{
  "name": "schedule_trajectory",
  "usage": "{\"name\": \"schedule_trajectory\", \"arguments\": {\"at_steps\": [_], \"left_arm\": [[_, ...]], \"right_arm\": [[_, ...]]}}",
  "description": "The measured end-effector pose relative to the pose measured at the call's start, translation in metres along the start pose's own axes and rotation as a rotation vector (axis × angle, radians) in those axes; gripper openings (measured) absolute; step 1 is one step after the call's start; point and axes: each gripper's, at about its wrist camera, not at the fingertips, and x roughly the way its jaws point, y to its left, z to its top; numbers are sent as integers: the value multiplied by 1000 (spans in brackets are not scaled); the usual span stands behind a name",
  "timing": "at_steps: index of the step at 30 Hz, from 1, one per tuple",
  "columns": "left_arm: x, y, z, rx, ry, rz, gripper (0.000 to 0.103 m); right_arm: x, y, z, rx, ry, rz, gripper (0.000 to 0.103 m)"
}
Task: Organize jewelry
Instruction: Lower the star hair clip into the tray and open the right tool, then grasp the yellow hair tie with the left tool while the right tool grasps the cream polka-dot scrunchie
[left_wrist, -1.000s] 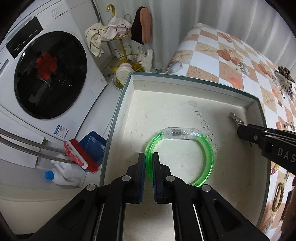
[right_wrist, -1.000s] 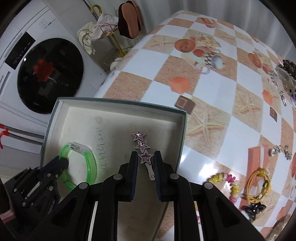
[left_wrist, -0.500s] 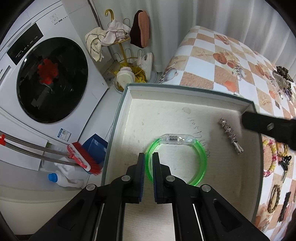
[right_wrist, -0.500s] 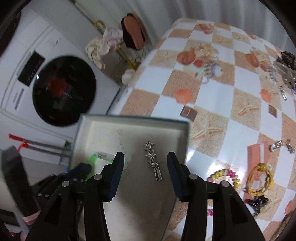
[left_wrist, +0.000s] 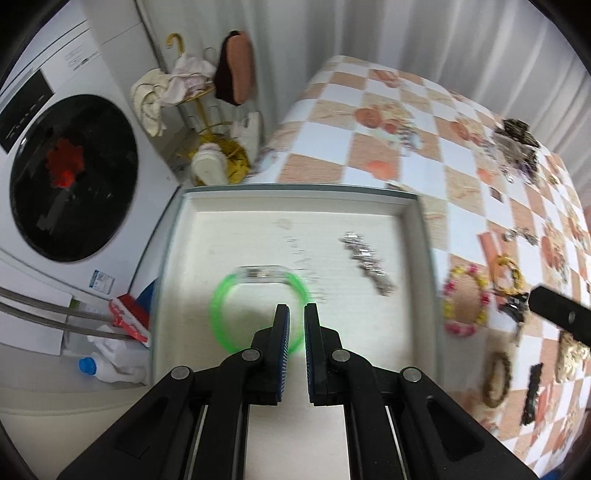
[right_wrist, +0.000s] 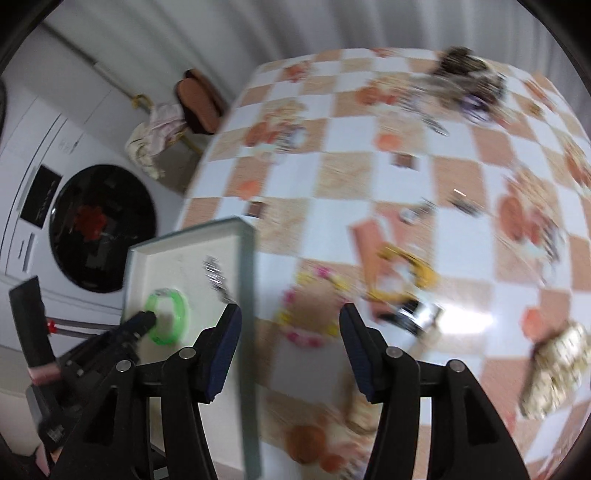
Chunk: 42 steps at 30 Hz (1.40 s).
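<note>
A shallow white tray (left_wrist: 424, 236) with a grey-green rim sits at the table's left edge. In it lie a green bangle (left_wrist: 221, 295) and a silver star hair clip (left_wrist: 365, 258). My left gripper (left_wrist: 296, 314) hovers over the tray with its jaws almost together and nothing between them. My right gripper (right_wrist: 290, 325) is open and empty, above the table just right of the tray rim (right_wrist: 245, 280). The bangle (right_wrist: 166, 314) and clip (right_wrist: 216, 277) also show in the right wrist view. The right gripper's fingertip (left_wrist: 554, 302) reaches into the left wrist view.
Loose jewelry lies on the checkered tablecloth: a yellow-pink bead bracelet (left_wrist: 465, 299), a yellow hair tie (right_wrist: 406, 269), a black clip (left_wrist: 532, 387), a gold piece (right_wrist: 554, 369), and a dark pile (right_wrist: 465, 70) at the far end. A washing machine (left_wrist: 66, 177) stands left.
My right gripper opened, let go of the star clip in the tray and moved right over the table. My left gripper shifted right above the bangle.
</note>
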Motion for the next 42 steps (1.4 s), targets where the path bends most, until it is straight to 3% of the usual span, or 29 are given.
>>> {"name": "schedule_trajectory", "arguments": {"at_steps": [7,9,10,11,12,14,16,32,42], "left_arm": [[-5,-43,0,71,13,-54,13],[-7,-54,-2,94,11,-63,13],[-8,-61,-1,107,9,-67,21],[-8,-67,-1,118,9,-70,80],[-10,-71,-2,122,9,-63,103],[-19,-82,4,139,-55,-42,103],[-23,-92,9,164,-57,-58,103],[-15,-145,48,267,3,-90,103],[25,-180,43,313,25,-112,103]], "right_arm": [[-29,-58,-25,98,-12,-73,68],[-35,-71,-31,123,-16,-87,74],[-39,-77,-34,133,-22,-93,74],[-41,-81,-35,140,-24,-99,74],[-44,-87,-37,150,-27,-106,74],[-49,-95,-40,167,-32,-115,77],[-54,-104,-42,185,-43,-123,82],[-89,-176,-58,293,-79,-219,83],[-90,-216,-64,346,-73,-305,83]]}}
